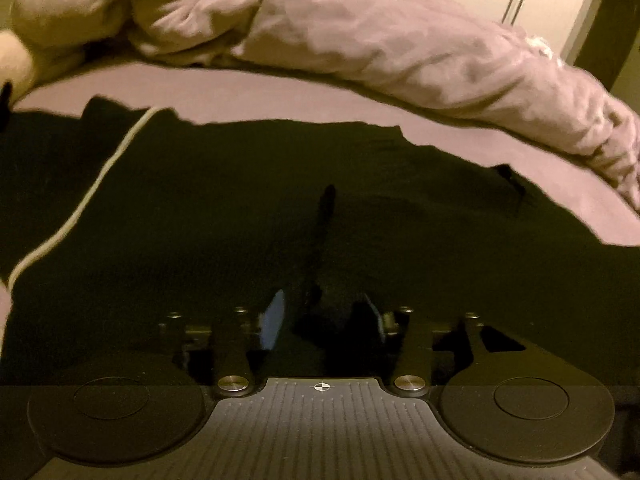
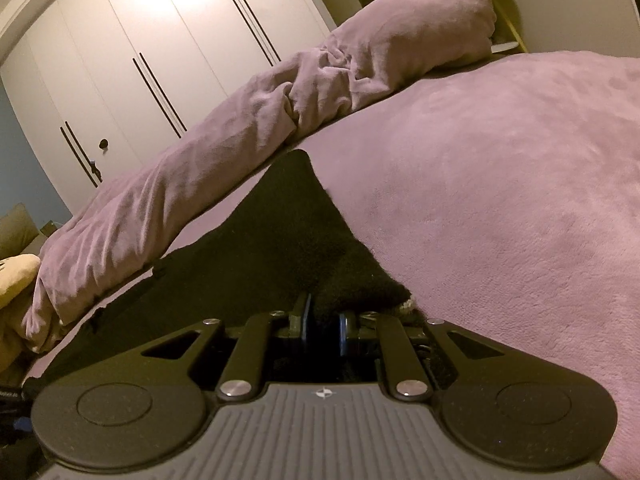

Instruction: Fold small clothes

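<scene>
A black garment (image 1: pixel 240 200) with a thin white stripe (image 1: pixel 86 196) lies spread over the purple bed sheet (image 1: pixel 248 92). In the left wrist view my left gripper (image 1: pixel 325 318) hovers low over it with the jaws apart. A raised crease of the black cloth (image 1: pixel 322 232) runs forward from between the pads, which do not press on it. In the right wrist view my right gripper (image 2: pixel 325 322) is shut on an edge of the black garment (image 2: pixel 288 232). From there the cloth stretches away to a pointed corner near the duvet.
A rolled purple duvet (image 2: pixel 180 184) lies along the far side of the bed, with a pillow (image 2: pixel 420 28) at its end. White wardrobe doors (image 2: pixel 140 32) stand behind it. A cream soft object (image 2: pixel 16 280) sits at the left edge. Bare sheet (image 2: pixel 500 180) spreads to the right.
</scene>
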### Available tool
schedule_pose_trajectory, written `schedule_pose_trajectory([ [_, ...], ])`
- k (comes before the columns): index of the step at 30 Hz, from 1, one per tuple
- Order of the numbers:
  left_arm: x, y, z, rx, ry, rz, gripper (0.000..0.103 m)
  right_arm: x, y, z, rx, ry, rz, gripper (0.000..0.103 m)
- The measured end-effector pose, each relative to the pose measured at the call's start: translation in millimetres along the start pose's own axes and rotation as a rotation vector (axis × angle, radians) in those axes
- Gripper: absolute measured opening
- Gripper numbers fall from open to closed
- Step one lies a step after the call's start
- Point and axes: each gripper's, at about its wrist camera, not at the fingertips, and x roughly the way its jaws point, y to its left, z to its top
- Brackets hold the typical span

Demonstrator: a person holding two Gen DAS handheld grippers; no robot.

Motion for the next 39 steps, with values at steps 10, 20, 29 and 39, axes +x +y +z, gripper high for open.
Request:
schedule_pose_trajectory([
  [10,-76,160,8,-0.181,-0.144,0.045,0.087,-59,34,-27,-0.070,0.027,0.050,0.072],
  [20,-54,348,41,-0.562,-0.212,0.046,0.085,-69,52,-60,-0.145,0.017,0.041,0.089],
  [29,-24,387,66,-0.678,-0.261,-0.041,0.064,-65,62,-65,-0.219,0.015,0.014,0.097],
  [39,-37,384,72,-0.656,-0.280,-0.021,0.015,-63,62,-65,-0.220,0.015,0.021,0.099],
])
